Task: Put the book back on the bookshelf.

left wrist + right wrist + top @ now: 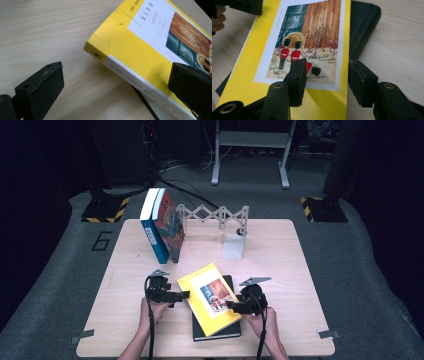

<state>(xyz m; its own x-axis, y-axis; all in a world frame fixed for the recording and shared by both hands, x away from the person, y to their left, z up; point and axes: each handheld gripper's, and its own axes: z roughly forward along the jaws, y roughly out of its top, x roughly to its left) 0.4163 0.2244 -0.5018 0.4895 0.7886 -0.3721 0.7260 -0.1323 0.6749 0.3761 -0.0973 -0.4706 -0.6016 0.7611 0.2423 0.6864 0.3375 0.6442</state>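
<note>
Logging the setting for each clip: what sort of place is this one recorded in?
Probably a lab or recording studio rather than a home: a bare wooden table on grey carpet, hazard-striped stand bases, cables and a metal frame behind in the dark. Books, including a yellow book, serve as props.

Wood table (125,320): black book (220,332), 2 upright books (162,225), white bookend rack (220,217).

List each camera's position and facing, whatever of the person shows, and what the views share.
High view: above the near edge, looking forward and down on the table; forearms, left gripper, right gripper.
Left gripper view: along its jaws at the yellow book spine corner.
Right gripper view: along its jaws, straddling that book's edge above the black book.
Shared: yellow book.
</note>
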